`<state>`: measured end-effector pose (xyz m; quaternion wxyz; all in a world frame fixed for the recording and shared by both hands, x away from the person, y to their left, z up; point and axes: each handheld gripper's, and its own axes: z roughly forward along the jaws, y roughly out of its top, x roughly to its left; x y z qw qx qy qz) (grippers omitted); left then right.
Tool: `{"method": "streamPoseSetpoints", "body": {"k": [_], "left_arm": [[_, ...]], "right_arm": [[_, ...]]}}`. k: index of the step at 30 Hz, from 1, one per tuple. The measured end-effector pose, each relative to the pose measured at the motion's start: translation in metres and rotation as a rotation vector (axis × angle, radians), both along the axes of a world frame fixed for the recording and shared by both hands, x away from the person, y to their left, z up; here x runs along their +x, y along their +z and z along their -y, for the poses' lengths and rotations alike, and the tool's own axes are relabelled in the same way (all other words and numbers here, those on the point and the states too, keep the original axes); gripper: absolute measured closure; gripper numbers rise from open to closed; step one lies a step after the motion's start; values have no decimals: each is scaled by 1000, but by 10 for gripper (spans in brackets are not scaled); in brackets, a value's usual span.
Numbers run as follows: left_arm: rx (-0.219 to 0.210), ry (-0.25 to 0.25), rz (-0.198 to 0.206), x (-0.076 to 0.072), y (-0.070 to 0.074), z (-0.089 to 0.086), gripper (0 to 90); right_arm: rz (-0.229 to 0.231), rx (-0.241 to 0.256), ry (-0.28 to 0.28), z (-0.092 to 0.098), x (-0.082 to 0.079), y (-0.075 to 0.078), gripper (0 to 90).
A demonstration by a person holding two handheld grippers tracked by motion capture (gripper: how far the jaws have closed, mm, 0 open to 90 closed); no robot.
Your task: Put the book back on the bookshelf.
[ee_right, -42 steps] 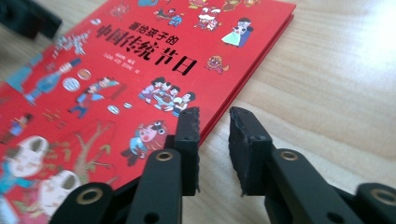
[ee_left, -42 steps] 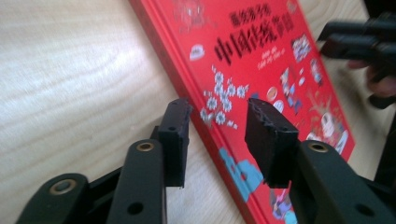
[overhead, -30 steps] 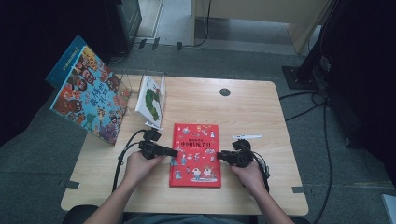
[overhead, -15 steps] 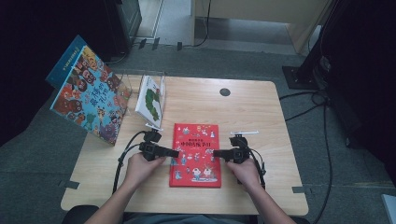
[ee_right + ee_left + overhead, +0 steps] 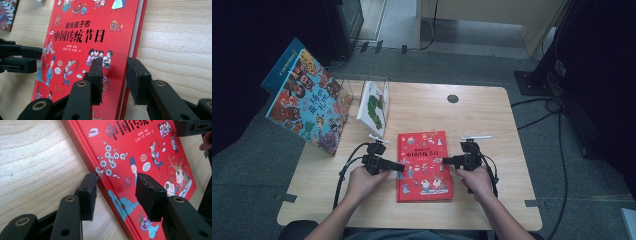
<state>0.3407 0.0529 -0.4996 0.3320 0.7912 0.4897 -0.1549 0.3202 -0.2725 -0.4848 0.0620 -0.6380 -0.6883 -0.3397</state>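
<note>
Lying flat on the wooden surface, the red book is sitting between both grippers: the left gripper is straddling its left edge, the right gripper its right edge, fingers of each spread apart, gripping nothing.

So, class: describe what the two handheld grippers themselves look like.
Both the left gripper and right gripper are black, each with two hinged jaws joined by brass-coloured rivets and ending in blocky, ridged black pads. A black cable trails from the left one. Forearms are bare, without sleeves.
</note>
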Motion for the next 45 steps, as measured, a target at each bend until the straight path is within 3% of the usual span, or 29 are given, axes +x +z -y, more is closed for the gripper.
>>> {"method": "streamPoseSetpoints", "body": {"k": [14,22,25,29,31,35,38,41,43,45], "left_arm": [[-11,-3,-1,0,0,1,484],[-34,18,-10,0,-1,0,462],[-40,18,-8,0,-2,1,465],[-58,7,-17,-1,-3,4,467],[-66,9,-23,0,-4,4,463],[-76,11,-28,1,-4,3,459],[-76,8,-20,1,-5,3,461],[-81,9,-17,1,-5,4,460],[-83,8,-17,1,-5,3,458],[-87,3,-17,2,-5,3,458]], "right_arm": [[-27,33,48,-1,6,38,660],[-25,22,106,-12,11,69,654],[-15,-13,111,-17,16,75,643],[2,4,103,-19,21,85,650],[6,5,124,-19,23,89,653],[-10,-27,142,-22,24,92,642],[-31,2,157,-20,23,92,659],[-90,21,207,-25,20,88,665],[-66,2,217,-32,17,86,663],[-61,21,219,-36,19,85,669]]}}
